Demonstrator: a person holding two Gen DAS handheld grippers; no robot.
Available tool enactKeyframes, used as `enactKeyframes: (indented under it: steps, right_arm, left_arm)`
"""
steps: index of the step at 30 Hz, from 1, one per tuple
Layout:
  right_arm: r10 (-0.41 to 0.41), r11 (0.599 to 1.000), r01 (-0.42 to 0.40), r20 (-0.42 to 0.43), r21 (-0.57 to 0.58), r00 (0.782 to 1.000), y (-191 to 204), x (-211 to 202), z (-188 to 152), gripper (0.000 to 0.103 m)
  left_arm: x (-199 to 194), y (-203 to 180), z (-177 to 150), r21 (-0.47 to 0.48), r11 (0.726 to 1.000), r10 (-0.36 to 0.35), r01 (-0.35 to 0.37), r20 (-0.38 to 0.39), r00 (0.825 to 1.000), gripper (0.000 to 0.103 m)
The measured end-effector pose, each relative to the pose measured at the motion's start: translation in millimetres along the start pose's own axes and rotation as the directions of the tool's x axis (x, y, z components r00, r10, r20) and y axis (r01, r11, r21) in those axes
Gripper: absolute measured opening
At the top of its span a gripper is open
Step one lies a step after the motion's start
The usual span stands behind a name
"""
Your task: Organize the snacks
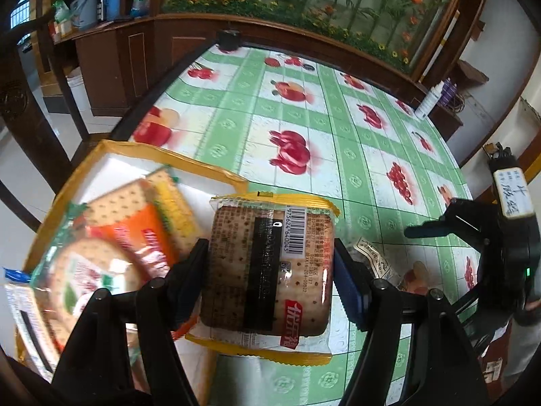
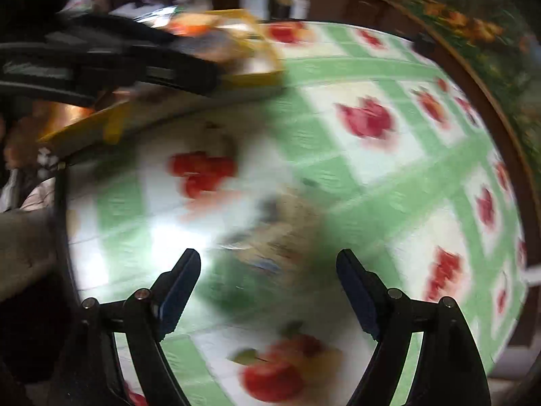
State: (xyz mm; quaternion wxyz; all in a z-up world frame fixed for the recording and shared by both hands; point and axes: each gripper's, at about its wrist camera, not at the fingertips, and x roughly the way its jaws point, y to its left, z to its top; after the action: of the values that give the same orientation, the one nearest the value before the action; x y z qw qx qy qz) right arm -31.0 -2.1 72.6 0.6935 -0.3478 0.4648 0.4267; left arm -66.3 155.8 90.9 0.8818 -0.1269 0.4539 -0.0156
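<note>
In the left wrist view we start at the lower left of the frame, where a yellow-rimmed box sits on the bench, its green-checked cloth printed with red fruit. Several cracker packs lie piled inside it, blurred at the edges.

At the lower centre, our left claw points steeply down and grips a yellow-edged cracker packet, label and barcode facing the camera. Its 2 fingers press on the packet's left and right sides. The packet hangs just beside the box's right rim, partly above the cloth. Just right of it, a small clear-wrapped snack lies on the bench. Farther right, at the frame's edge, we see the right claw from the side, tilted down over the cloth.

In the right wrist view, badly blurred, the left tool's black body crosses the upper left with the yellow box behind it. At the bottom, the right claw points nearly straight down with its jaws standing apart and nothing pressed between them. A smeared wrapped snack lies on the bench just beyond the fingertips.
</note>
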Motion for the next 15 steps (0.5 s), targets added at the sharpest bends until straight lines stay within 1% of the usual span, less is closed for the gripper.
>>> enactKeyframes:
  steps: [2, 3, 5, 7, 8, 9, 10, 11, 12, 14, 15]
  right_arm:
    - [0.047, 0.999, -0.047, -0.013, -0.012, 0.999, -2, 0, -5, 0.085]
    - [0.029, 0.997, -0.031, -0.025, -0.071, 0.999, 6, 1, -11, 0.085]
    - [-0.012, 0.993, 0.005, -0.058, -0.120, 0.998, 14, 5, -20, 0.085]
    - [-0.019, 0.997, 0.010, -0.113, -0.079, 0.993, 7, 19, -24, 0.085]
    - [-0.016, 0.999, 0.010, -0.123, -0.046, 0.992, 1, 24, -23, 0.085]
    - [0.005, 1.000, -0.007, -0.115, -0.011, 0.993, -2, 28, -18, 0.085]
    - [0.042, 0.999, -0.041, -0.097, 0.008, 0.994, -1, 28, -14, 0.085]
    - [0.105, 0.994, -0.104, -0.062, 0.021, 0.993, 4, 26, -6, 0.085]
    - [0.144, 0.990, -0.143, -0.039, 0.021, 0.989, 9, 25, -2, 0.086]
    - [0.242, 0.970, -0.242, 0.016, 0.008, 0.970, 20, 18, 9, 0.088]
    - [0.290, 0.957, -0.290, 0.040, 0.009, 0.956, 21, 14, 10, 0.088]
  left_arm:
    - [-4, 2, 0, -0.004, 1.000, -0.007, 0.007, 0.007, 1.000, 0.071]
    - [-5, 2, 0, -0.004, 1.000, -0.011, 0.011, 0.007, 1.000, 0.071]
    - [-5, 2, -1, -0.009, 1.000, -0.023, 0.023, 0.002, 1.000, 0.071]
    - [-3, 1, 0, -0.010, 0.999, -0.034, 0.034, 0.000, 0.999, 0.071]
    - [-3, 0, 0, -0.010, 0.999, -0.035, 0.035, 0.000, 0.999, 0.071]
    - [-3, 0, 1, -0.011, 0.999, -0.037, 0.037, 0.002, 0.999, 0.071]
    - [-4, 0, 1, -0.013, 0.999, -0.038, 0.038, 0.004, 0.999, 0.071]
    - [-5, 2, 2, -0.017, 0.999, -0.036, 0.037, 0.007, 0.999, 0.071]
    - [-7, 3, 3, -0.023, 0.999, -0.032, 0.033, 0.011, 0.999, 0.071]
    - [-11, 8, 4, -0.034, 0.999, -0.026, 0.026, 0.022, 0.999, 0.071]
    - [-14, 11, 4, -0.041, 0.999, -0.022, 0.023, 0.030, 0.999, 0.071]
